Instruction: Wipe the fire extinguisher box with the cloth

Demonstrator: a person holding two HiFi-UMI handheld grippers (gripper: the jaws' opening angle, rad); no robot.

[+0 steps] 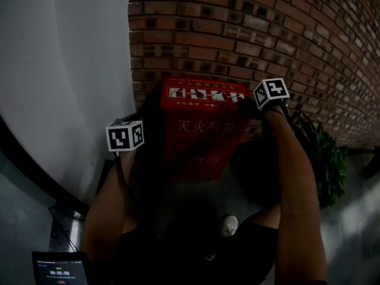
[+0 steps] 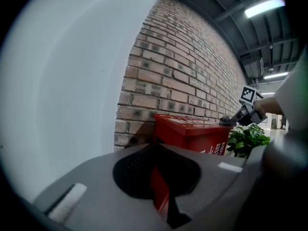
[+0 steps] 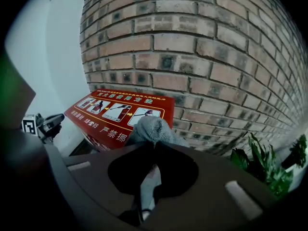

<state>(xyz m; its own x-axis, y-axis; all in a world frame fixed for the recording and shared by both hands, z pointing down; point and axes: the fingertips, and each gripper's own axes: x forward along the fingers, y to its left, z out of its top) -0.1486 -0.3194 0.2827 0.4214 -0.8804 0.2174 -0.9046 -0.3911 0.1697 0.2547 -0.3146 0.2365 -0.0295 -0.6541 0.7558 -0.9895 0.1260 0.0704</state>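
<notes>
Right tool (image 3: 153, 153) pinches cloth (image 3: 155, 129) on extinguisher box (image 3: 108, 113); left tool (image 2: 157, 150) apparently closed

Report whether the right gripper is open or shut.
Shut on the cloth: the right gripper pinches grey fabric, bunched against the fire extinguisher box.

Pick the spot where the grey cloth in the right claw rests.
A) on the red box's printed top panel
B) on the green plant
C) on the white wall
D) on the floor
A: in the right gripper view the cloth, pinched in the right claw, lies on the red box's top panel.
</notes>
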